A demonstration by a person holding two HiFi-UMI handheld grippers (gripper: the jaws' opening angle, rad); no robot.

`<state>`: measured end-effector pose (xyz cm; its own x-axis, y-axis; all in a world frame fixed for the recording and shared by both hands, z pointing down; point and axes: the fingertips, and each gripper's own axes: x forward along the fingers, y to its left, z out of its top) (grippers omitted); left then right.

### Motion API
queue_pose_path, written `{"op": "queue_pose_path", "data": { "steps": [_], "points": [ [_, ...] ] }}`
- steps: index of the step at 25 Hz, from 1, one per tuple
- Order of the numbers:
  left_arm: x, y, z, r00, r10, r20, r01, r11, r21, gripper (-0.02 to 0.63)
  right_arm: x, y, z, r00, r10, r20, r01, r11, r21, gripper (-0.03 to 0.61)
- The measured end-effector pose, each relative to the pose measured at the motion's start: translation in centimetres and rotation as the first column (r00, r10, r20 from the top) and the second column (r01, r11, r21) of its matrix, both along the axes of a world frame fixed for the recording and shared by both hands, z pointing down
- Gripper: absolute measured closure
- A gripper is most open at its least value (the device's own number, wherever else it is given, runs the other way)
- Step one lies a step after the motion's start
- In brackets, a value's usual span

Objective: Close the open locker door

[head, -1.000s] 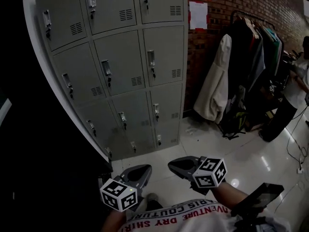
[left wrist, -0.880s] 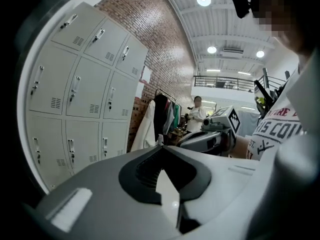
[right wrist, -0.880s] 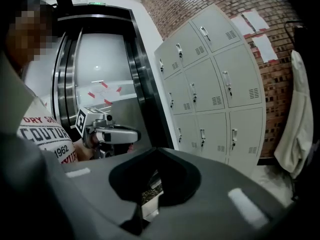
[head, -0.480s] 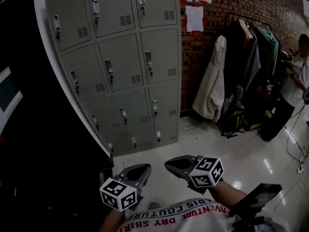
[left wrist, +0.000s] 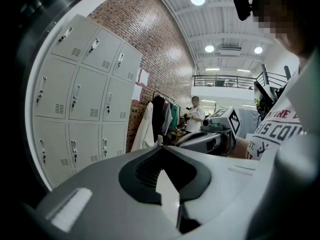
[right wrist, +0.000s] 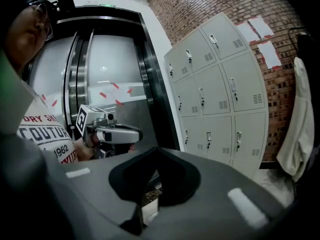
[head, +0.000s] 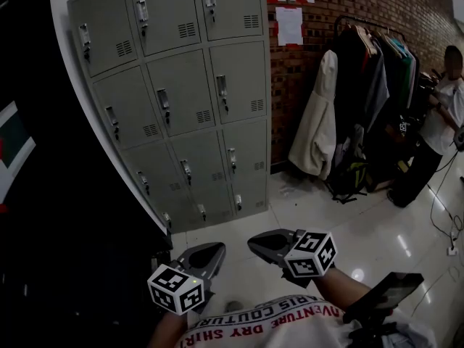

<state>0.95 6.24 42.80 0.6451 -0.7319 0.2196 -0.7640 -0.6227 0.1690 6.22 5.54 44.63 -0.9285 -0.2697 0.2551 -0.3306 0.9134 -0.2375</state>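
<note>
I am holding the left gripper [head: 212, 250] and the right gripper [head: 255, 243] low by my body, each with its jaws together on nothing.

The lockers [head: 181, 100] are standing ahead and to the left, well apart from both grippers, and every door I am seeing on them is lying flush with its handle upright. Their right edge is meeting the brick wall [head: 308, 78], where papers [head: 290, 25] are hanging; their left edge is running beside a dark wall [head: 65, 252]. Between me and the lockers the glossy pale floor [head: 341, 223] is lying open. A clothes rack [head: 366, 114] full of coats is crowding the right side, and a person [head: 435, 133] is standing just beyond it.
</note>
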Motion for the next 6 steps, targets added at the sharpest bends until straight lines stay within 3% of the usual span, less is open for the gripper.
{"op": "queue_pose_path", "data": {
  "steps": [6],
  "points": [
    [-1.2, -1.0, 0.3, 1.000, 0.005, -0.004, -0.005, 1.000, -0.003, 0.609, -1.0, -1.0, 0.3, 1.000, 0.007, -0.008, -0.007, 1.000, -0.001, 0.583]
  ]
}}
